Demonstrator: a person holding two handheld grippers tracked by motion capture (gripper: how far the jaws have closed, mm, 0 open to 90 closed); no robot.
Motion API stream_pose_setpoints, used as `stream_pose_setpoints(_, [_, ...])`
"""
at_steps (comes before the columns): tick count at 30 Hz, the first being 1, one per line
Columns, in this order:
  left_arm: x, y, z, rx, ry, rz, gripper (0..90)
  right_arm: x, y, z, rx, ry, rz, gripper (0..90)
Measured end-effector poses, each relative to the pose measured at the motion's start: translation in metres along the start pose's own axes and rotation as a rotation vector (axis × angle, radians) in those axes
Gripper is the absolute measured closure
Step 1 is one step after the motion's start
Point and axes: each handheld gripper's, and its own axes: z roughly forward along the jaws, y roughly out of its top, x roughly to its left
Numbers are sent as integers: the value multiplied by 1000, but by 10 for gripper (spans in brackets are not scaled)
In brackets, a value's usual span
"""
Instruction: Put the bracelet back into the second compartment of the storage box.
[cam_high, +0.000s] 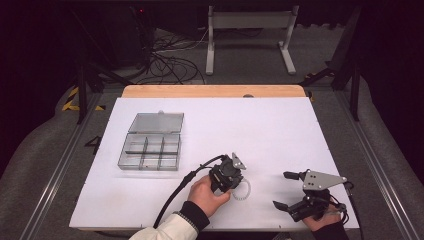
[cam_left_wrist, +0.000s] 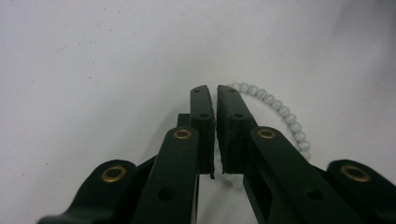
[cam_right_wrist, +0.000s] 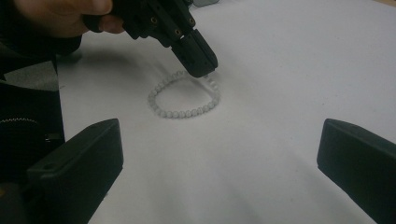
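Note:
A bracelet of small pale beads (cam_high: 243, 190) lies in a loop on the white table top (cam_high: 260, 130), near the front middle. My left gripper (cam_high: 234, 186) points down at the loop's far side; its jaws are closed together on the strand of the bracelet (cam_left_wrist: 285, 114), which curves out to the right of the left gripper (cam_left_wrist: 215, 88). In the right gripper view the bracelet (cam_right_wrist: 184, 113) rests flat, with the left gripper (cam_right_wrist: 201, 70) pinching its far edge. My right gripper (cam_high: 285, 190) rests at the front right, and the right gripper (cam_right_wrist: 219, 135) has its jaws wide apart with nothing between them.
A clear plastic compartment box (cam_high: 150, 151) with its lid folded back stands on the left half of the table. A wooden strip (cam_high: 215, 91) runs along the table's far edge. Cables and a metal stand are on the floor beyond.

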Motion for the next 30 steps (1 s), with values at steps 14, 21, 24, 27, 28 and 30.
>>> stream_pose_setpoints(14, [-11, 9, -33, -112, -27, 47, 859, 0, 0, -1, -5, 4, 3, 5])
stream_pose_setpoints(21, [-10, 10, -47, -158, -25, 45, 859, 0, 0, 0, -5, 6, 3, 5])
stream_pose_setpoints(24, [-8, 10, -53, -180, -24, 43, 859, 0, 0, -1, -5, 5, 3, 5])
stream_pose_setpoints(27, [-8, 10, -59, -192, -23, 51, 859, 0, 0, -1, -5, 5, 2, 5])
stream_pose_setpoints(28, [-8, 10, -61, -194, -20, 59, 859, 0, 0, -1, -5, 5, 2, 5])
stream_pose_setpoints(30, [-9, 10, -65, -201, -16, 67, 859, 0, 0, -1, -6, 5, 2, 5])
